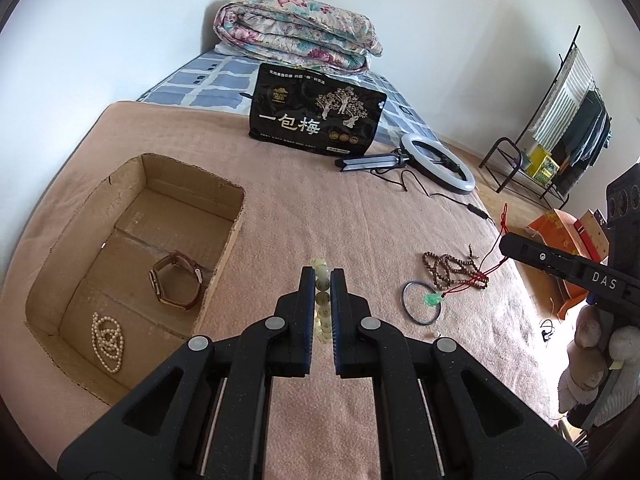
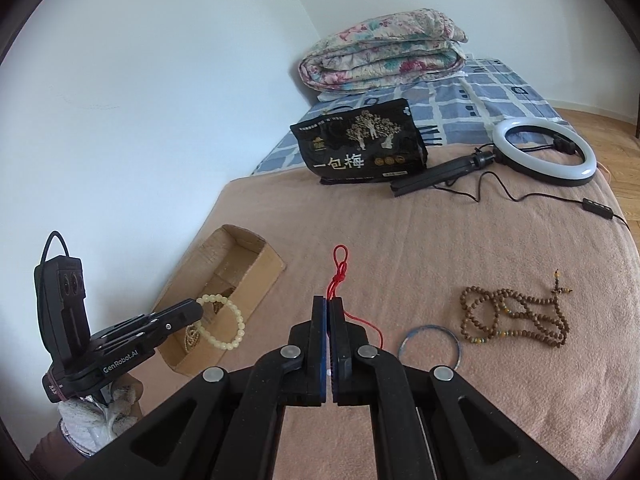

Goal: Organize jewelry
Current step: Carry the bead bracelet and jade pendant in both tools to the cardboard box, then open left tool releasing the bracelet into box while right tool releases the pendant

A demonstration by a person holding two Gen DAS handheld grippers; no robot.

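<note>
The left gripper [image 1: 323,280] is clamped on a pale yellow bead bracelet [image 2: 225,322], which hangs from its tips just beside the cardboard box [image 1: 224,256] (a brown watch [image 1: 178,282] and a pearl strand [image 1: 107,340] already lie inside). The right gripper [image 2: 329,306] is closed on a red cord [image 2: 339,270]; its green pendant [image 1: 433,299] dangles over the blue bangle [image 1: 420,308], well right of the box. The brown bead necklace [image 2: 520,316] lies on the pink blanket [image 1: 320,208] just beyond that bangle.
</note>
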